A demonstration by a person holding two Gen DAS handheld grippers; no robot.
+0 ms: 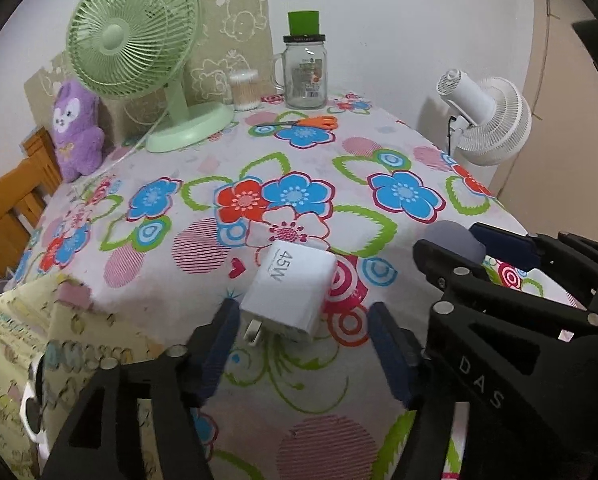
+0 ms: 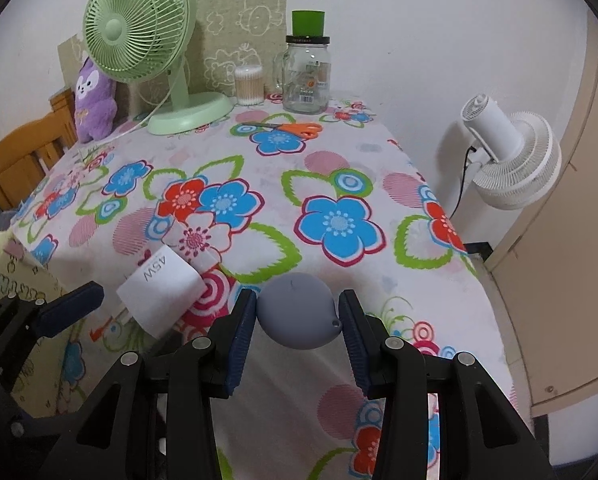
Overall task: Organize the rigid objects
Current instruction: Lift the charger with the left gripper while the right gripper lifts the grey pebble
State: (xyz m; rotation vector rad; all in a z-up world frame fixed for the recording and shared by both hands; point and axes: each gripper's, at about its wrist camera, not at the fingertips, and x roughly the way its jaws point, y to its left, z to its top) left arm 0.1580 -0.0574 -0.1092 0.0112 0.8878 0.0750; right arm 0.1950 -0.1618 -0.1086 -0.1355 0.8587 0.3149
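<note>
A white 45W charger (image 1: 289, 290) lies on the flowered tablecloth (image 1: 299, 168), prongs toward me. My left gripper (image 1: 299, 312) is open around its near end; the left pad is close to it and the right pad stands apart. The charger also shows in the right wrist view (image 2: 161, 288). A grey-blue egg-shaped case (image 2: 295, 310) lies between the pads of my right gripper (image 2: 297, 306), which is open with a small gap on the right side. The right gripper (image 1: 479, 248) with the case (image 1: 453, 240) shows at right in the left wrist view.
At the table's back stand a green fan (image 1: 139, 52), a purple plush (image 1: 77, 132), a cotton swab tub (image 1: 243, 90) and a glass jar with a green cap (image 1: 304, 68). Orange scissors (image 1: 307, 122) lie in front. A white fan (image 1: 487, 120) stands off the right edge, a wooden chair (image 1: 15, 196) at left.
</note>
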